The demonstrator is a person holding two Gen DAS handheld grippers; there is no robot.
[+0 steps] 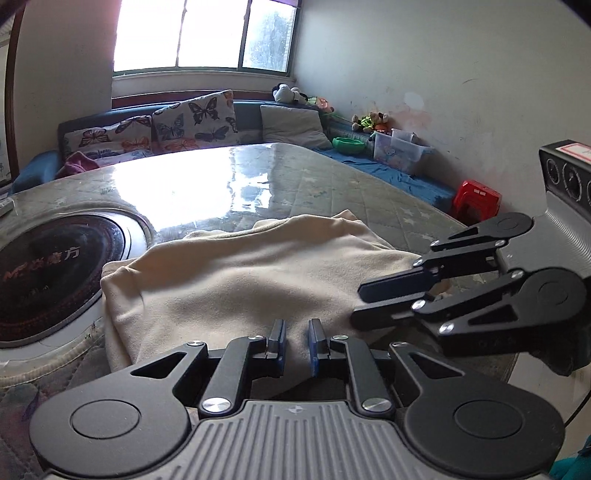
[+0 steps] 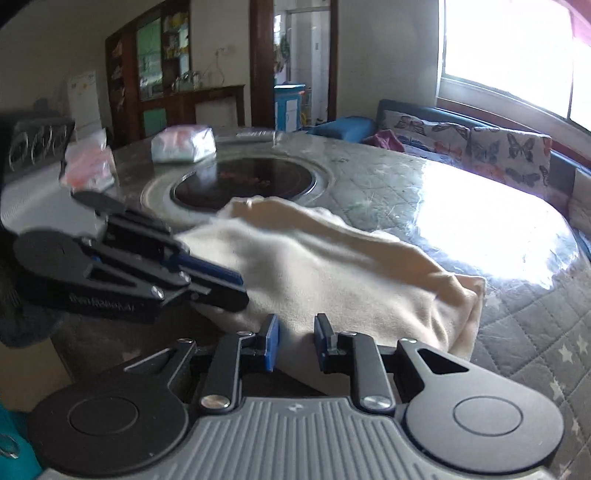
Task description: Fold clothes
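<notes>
Daylit room, blown-out highlights and heavy fisheye bend in both wrist views.

Light pours in from the window (image 1: 201,35), which is overexposed to plain white – it throws a broad glare patch on the glossy counter (image 1: 177,181) in the left view and a bigger one (image 2: 491,221) in the right view. Walls and far corners sit dimmer, and the frame corners fall to black. Straight lines bow toward the edges. The right view is softer – the left gripper (image 2: 207,284) crossing it is smeared by motion blur, and the background shelves (image 2: 155,66) are hazy. The cream cloth (image 1: 236,280) casts only faint, soft shadows.
</notes>
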